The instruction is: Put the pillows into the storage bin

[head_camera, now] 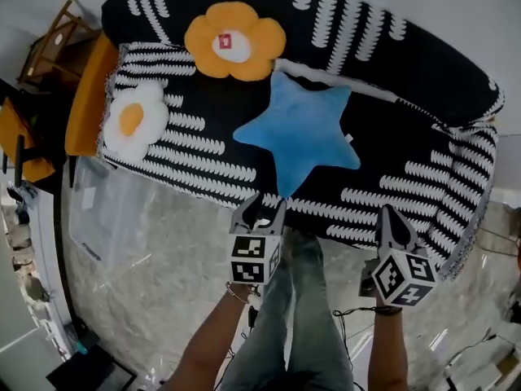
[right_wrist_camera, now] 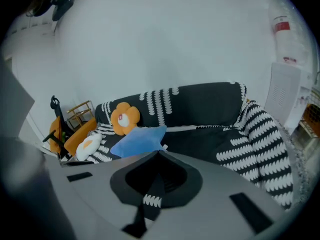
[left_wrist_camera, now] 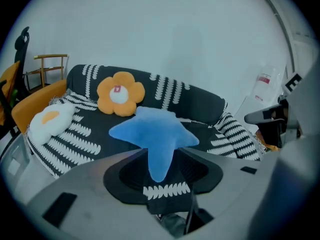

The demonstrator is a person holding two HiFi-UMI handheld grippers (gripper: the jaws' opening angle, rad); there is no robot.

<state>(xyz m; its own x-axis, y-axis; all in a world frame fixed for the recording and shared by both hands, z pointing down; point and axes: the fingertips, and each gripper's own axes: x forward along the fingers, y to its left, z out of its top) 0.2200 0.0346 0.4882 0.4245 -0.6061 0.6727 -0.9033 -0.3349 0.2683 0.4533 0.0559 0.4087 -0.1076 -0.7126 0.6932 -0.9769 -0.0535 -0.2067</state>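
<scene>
- We take the clear storage bin to be the see-through box on the floor off the front-left corner of the sofa; no pillow is in it as far as we can see.
- The white flower pillow lies flat at the sofa's left edge, nearest the bin.
- The orange flower pillow leans against the backrest, left of centre.
- The blue star pillow lies flat mid-seat, with one arm pointing straight at the front edge (that arm is the handle we would pick).
- The left gripper hovers at the front edge, jaws released and spread. The star's near arm lies straight ahead, lined up with the gap, its tip just beyond and slightly right of the jaw tips. We judge nothing is pinched yet.
- The right gripper hangs further right along the front edge, well apart from every pillow, jaws clenched on nothing.
- The left gripper is clearly nearer, so we judge the coming move to be a short push forward along that arm, then a close.
</scene>
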